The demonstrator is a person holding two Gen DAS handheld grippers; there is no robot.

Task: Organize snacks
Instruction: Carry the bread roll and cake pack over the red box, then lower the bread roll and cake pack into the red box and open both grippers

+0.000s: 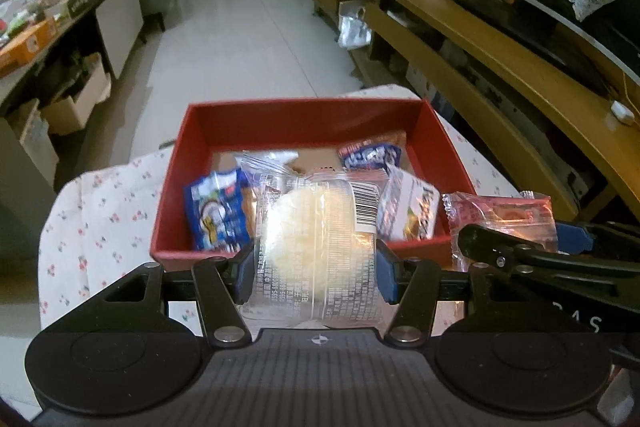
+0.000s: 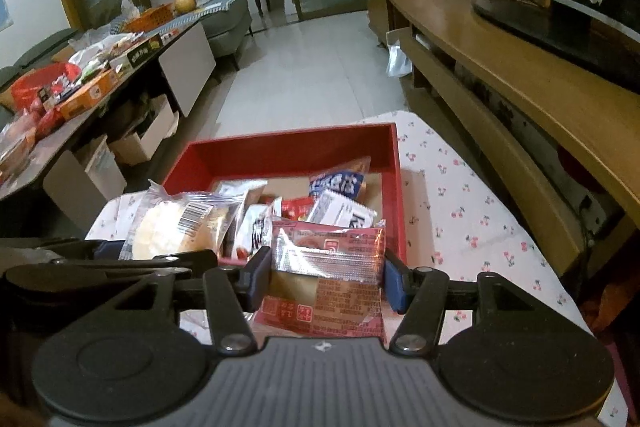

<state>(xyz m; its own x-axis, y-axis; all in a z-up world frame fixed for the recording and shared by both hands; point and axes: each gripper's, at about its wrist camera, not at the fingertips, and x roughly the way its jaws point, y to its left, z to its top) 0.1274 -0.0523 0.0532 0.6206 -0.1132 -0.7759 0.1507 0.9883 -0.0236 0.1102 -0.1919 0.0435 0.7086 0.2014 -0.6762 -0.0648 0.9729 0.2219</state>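
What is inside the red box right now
The red box holds several wrapped snacks: blue packets and white packets, heaped toward its near side. Bare floor shows at the back. The two held packets cover the near part, so anything beneath is hidden.

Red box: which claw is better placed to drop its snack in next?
Left, probably. The left claw holds the clear-wrapped cake centred before the red box. The right claw holds its red packet nearer the box's right wall.
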